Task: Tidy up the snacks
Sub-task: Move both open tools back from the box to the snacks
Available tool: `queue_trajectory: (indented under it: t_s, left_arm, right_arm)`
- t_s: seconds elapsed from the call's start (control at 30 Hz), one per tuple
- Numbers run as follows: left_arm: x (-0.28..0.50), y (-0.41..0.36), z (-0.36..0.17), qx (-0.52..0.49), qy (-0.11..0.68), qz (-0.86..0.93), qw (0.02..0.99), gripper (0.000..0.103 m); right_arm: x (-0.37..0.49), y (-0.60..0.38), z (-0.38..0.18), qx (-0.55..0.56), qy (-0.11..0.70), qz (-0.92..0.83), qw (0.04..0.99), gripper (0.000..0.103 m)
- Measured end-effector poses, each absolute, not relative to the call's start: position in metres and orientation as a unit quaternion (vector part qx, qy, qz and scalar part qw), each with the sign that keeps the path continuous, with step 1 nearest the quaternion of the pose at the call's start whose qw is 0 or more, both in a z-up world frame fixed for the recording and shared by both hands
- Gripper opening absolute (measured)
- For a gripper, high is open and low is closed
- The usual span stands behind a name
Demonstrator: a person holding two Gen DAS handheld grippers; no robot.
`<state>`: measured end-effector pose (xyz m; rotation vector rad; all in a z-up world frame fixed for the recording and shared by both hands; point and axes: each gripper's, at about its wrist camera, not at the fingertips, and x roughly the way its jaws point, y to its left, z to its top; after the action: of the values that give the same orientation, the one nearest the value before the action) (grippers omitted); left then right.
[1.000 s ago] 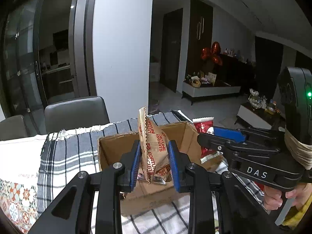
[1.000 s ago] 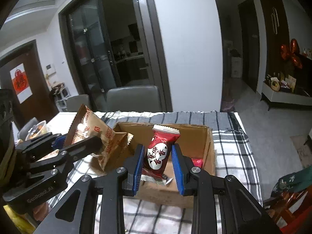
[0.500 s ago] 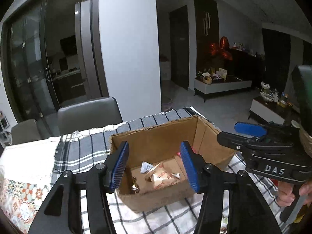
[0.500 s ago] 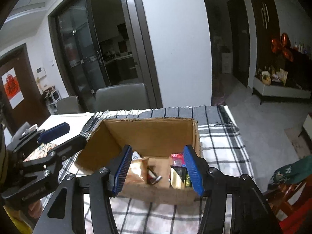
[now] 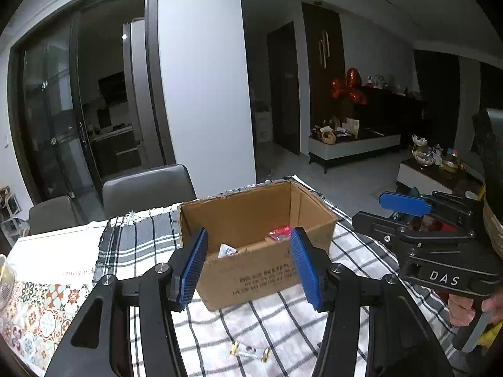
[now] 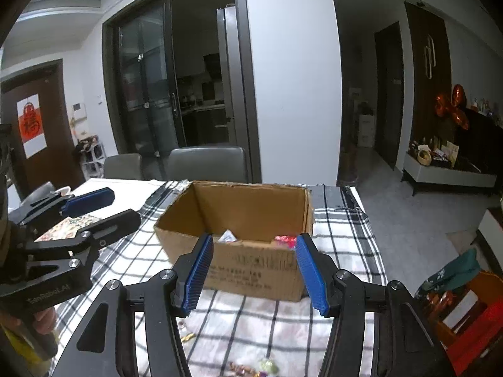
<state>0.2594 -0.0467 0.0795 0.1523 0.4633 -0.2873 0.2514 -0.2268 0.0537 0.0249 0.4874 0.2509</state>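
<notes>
Left black gripper with blue ribbed pads (image 5: 248,264): jaws spread, nothing between them. "DAS" reads on the right black gripper (image 6: 254,273); "GenRobot.AI" on the left one's body in the right view. Right jaws also spread, empty. Open brown cardboard box (image 5: 261,270) on a checked cloth (image 5: 141,245), dark print on its front unreadable. Inside: a white wrapper (image 5: 228,249) and a red wrapper (image 5: 279,232). Loose gold-ended candies (image 5: 248,350) lie on the cloth before the box.
</notes>
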Motion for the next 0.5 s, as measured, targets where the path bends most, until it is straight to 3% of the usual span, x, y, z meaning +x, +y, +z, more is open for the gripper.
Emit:
queue_trajectory:
  t_s: [0.5]
  left_arm:
    - [0.197, -0.073, 0.036, 0.099, 0.253, -0.177, 0.946, 0.054]
  right_arm:
    - [0.204, -0.238, 0.015, -0.024, 0.272, 0.155, 0.949, 0.056]
